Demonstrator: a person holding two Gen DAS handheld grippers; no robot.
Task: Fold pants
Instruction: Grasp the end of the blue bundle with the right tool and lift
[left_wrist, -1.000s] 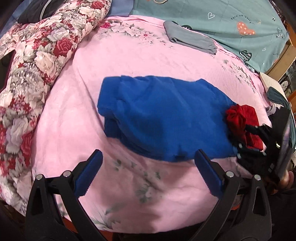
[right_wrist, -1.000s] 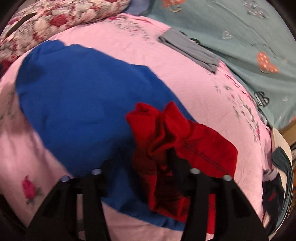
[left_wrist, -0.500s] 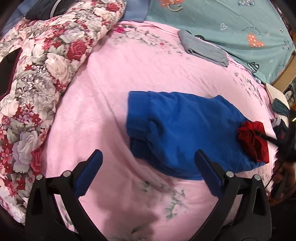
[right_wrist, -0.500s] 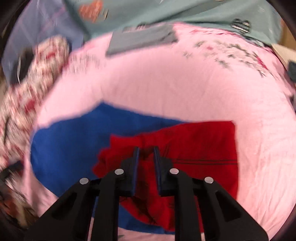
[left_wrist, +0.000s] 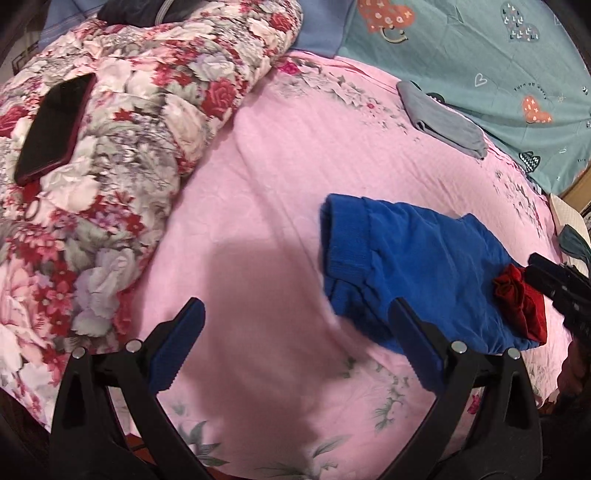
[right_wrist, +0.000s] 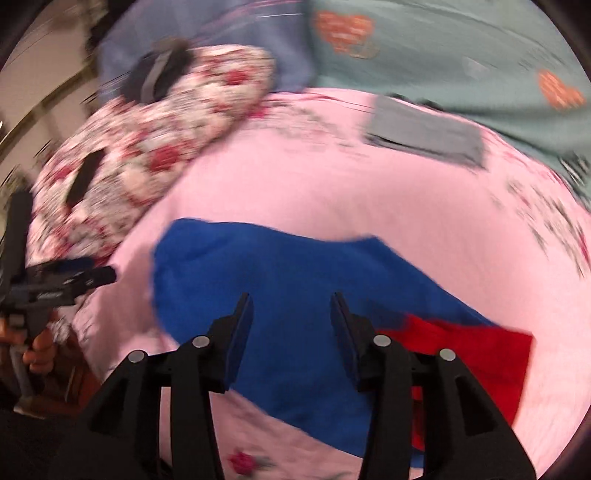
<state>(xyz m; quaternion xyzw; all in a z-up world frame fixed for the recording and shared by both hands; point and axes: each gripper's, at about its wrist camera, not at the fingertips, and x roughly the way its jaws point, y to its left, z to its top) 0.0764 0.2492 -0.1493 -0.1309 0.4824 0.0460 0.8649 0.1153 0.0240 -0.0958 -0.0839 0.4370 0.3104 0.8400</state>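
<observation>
Folded blue pants (left_wrist: 417, 266) lie on the pink bedsheet (left_wrist: 280, 155). A red garment (left_wrist: 521, 302) lies bunched on their right end. My left gripper (left_wrist: 295, 347) is open and empty, held above the sheet left of the pants. My right gripper (right_wrist: 291, 328) is open and empty above the blue pants (right_wrist: 295, 295), with the red garment (right_wrist: 472, 358) just to its right. It also shows at the right edge of the left wrist view (left_wrist: 554, 280). The right wrist view is blurred by motion.
A floral quilt (left_wrist: 122, 147) is heaped at the left with a dark phone (left_wrist: 51, 125) on it. A folded grey garment (left_wrist: 439, 118) lies at the far side. A teal sheet (left_wrist: 480, 55) covers the back. The bed's edge runs along the bottom.
My right gripper has opened, let go of the red garment and swung left over the blue pants. My left gripper has drawn back and left, away from the pants.
</observation>
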